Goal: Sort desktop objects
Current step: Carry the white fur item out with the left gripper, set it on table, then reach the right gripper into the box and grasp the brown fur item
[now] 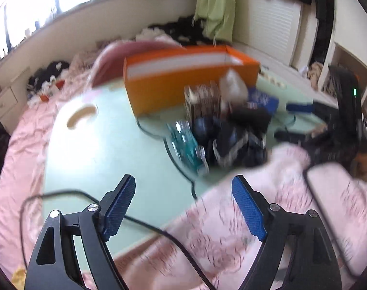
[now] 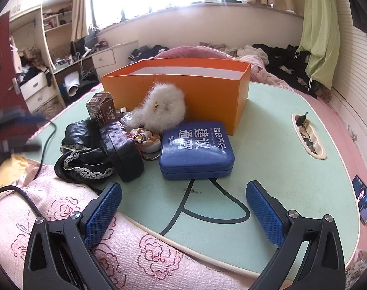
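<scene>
Right gripper (image 2: 183,207): jaws spread wide, nothing between the pads, held over the near edge of the green table (image 2: 268,145). Left gripper (image 1: 183,207): jaws likewise apart and empty, above the table edge and pink quilt (image 1: 231,229); this view is blurred. The blue case (image 2: 195,149) lies just before the orange box (image 2: 178,91). Beside it sit a white furry toy (image 2: 164,106), black pouch (image 2: 122,149), dark cloth (image 2: 82,154) and brown carton (image 2: 101,108).

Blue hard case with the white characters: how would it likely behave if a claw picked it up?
The blue case looks rigid and flat-bottomed, so it probably keeps its shape and will not roll. Its smooth rounded lid may slip between pads. Lying wide on the green table, it likely needs an edge-on grasp.
</scene>
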The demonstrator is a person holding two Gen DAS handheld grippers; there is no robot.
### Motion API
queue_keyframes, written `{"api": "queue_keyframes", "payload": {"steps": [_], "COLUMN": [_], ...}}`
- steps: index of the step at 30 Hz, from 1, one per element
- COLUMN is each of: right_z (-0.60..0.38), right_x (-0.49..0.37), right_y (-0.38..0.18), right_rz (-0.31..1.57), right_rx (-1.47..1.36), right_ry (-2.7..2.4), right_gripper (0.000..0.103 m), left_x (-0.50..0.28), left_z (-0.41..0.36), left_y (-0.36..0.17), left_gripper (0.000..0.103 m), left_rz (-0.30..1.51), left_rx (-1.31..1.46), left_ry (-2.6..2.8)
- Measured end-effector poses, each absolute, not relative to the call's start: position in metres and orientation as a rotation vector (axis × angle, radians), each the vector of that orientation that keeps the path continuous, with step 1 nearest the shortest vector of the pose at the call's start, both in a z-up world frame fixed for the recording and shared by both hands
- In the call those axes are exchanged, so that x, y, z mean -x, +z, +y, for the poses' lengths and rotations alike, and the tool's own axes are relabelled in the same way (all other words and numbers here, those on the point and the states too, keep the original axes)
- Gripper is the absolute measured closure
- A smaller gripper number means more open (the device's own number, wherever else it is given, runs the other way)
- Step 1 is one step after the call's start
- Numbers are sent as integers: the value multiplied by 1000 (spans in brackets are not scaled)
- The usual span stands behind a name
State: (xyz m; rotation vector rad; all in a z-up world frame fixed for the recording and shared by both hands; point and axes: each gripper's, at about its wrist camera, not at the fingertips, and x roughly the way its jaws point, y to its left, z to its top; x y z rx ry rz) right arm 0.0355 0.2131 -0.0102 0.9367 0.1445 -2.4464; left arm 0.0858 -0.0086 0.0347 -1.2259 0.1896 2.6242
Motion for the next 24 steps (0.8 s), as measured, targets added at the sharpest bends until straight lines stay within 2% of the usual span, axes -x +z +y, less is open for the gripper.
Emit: {"api": "queue_keyframes", "payload": {"steps": [4,5,7,8,24], "right_z": [214,214,212,213,213], "right_x": [-36,-35,-36,-35,-35], "right_y": [-11,-10,-10,-10,-10], "right_rz": [144,144,146,144,143], "right_rx": [-936,-936,-933,-935,-934], "right_ry": [-2446,-2446,-2447,-2447,-2445], "right_gripper": [0,0,0,0,0], "left_x": [-82,-80,-75,-72,-69], "left_z": [-11,-13,-13,-14,-10], "left_y": [16,14,11,9,4], "left_gripper": [20,17,3,0,0], "left_rz": [79,51,71,76,31], "left_rx": [1226,1219,1208,1206,1136], "left_ry": [2599,2609,2646,2670,2818]}}
